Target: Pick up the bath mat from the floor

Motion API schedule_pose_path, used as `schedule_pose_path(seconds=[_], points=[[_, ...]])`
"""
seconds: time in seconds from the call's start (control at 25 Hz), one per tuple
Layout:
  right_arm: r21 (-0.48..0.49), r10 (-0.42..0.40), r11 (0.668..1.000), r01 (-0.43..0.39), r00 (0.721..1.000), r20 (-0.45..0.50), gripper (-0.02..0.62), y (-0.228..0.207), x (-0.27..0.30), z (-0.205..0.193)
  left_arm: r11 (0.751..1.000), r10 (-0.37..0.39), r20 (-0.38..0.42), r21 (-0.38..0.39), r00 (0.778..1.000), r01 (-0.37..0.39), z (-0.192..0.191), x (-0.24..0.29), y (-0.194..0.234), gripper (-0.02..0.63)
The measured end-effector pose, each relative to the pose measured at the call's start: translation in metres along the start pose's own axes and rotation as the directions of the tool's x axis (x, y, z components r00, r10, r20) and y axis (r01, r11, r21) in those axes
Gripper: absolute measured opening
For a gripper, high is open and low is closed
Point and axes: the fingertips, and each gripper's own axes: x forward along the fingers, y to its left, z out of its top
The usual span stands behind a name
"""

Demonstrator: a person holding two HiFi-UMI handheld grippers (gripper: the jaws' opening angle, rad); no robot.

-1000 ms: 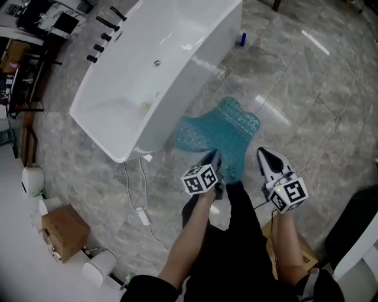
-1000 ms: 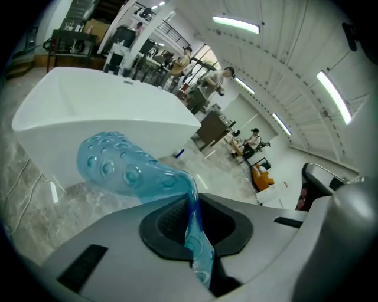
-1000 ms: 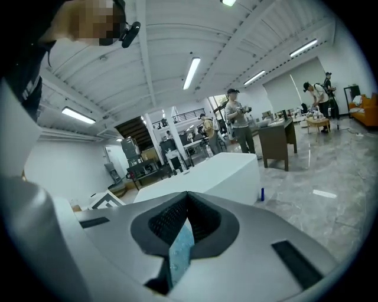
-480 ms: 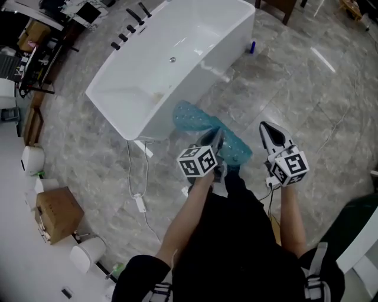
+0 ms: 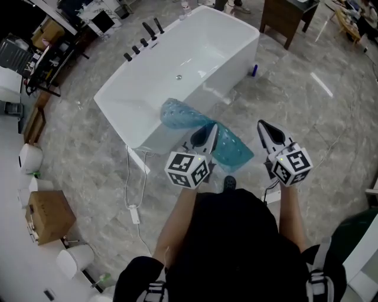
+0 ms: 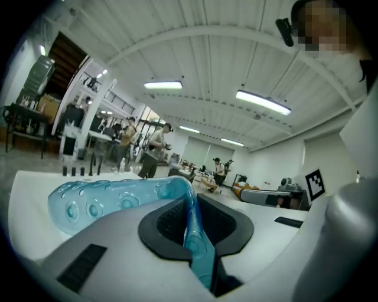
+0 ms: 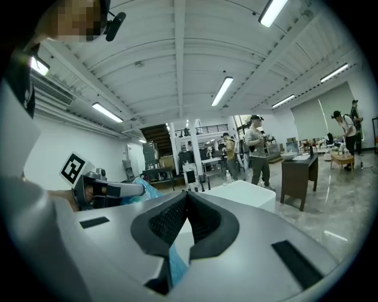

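Observation:
The translucent teal bath mat (image 5: 231, 150) with round suction bumps hangs off the floor, one end drooping over the near rim of the white bathtub (image 5: 236, 41). My left gripper (image 5: 208, 135) is shut on the mat's edge; in the left gripper view the mat (image 6: 106, 197) runs pinched between the dark pads (image 6: 171, 221) and curls away to the left. To its right, my right gripper (image 5: 264, 130) is shut and empty, apart from the mat. Its own view shows the closed right gripper (image 7: 186, 197), with the left gripper (image 7: 109, 190) and some of the mat (image 7: 150, 191) beyond.
Grey marble floor all round. A cardboard box (image 5: 50, 215) and white canisters (image 5: 74, 259) stand at the lower left, a cable (image 5: 133, 194) trails from the tub, a dark wooden table (image 5: 289, 15) is at the top right, a small blue bottle (image 5: 254, 69) lies by the tub. People stand far off.
The mat has come up off the floor with the left gripper and now drapes toward the tub rim. Both grippers have risen; the right one stays beside it.

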Motion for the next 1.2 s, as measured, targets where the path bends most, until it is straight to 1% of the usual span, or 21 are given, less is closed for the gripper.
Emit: schedule_pose_path(seconds=[0.12, 0.28, 0.36, 0.44, 0.64, 0.8, 1.0, 1.2], points=[[-0.035, 0.019, 0.999, -0.017, 0.998, 0.067, 0.012, 0.002, 0.000, 0.035, 0.996, 0.011, 0.074, 0.092, 0.997, -0.018, 0.035, -0.010, -0.008, 0.044], [-0.076, 0.044, 0.997, -0.032, 0.985, 0.166, 0.012, 0.016, -0.004, 0.066, 0.986, 0.040, 0.138, 0.153, 0.990, -0.061, 0.060, -0.027, -0.014, 0.043], [-0.115, 0.069, 0.992, -0.050, 0.984, 0.167, 0.012, 0.029, -0.003, 0.070, 0.980, 0.043, 0.150, 0.185, 0.988, -0.071, 0.068, -0.030, -0.014, 0.043], [-0.149, 0.081, 0.987, -0.060, 0.986, 0.144, 0.012, 0.039, -0.001, 0.067, 0.975, 0.050, 0.154, 0.206, 0.987, -0.081, 0.074, -0.032, -0.011, 0.043], [-0.126, 0.103, 0.988, -0.089, 0.989, 0.107, 0.012, 0.047, -0.003, 0.057, 0.966, 0.084, 0.154, 0.229, 0.985, -0.118, 0.071, -0.042, -0.008, 0.043], [-0.099, 0.092, 0.992, -0.082, 0.991, 0.101, 0.012, 0.041, -0.008, 0.059, 0.966, 0.109, 0.140, 0.220, 0.984, -0.138, 0.067, -0.047, -0.007, 0.043], [-0.100, 0.083, 0.992, -0.073, 0.991, 0.102, 0.012, 0.036, -0.013, 0.053, 0.966, 0.130, 0.127, 0.208, 0.983, -0.154, 0.056, -0.053, -0.005, 0.043], [-0.082, 0.068, 0.995, -0.061, 0.994, 0.088, 0.012, 0.046, -0.021, 0.050, 0.969, 0.137, 0.124, 0.192, 0.983, -0.159, 0.055, -0.069, -0.005, 0.043]])
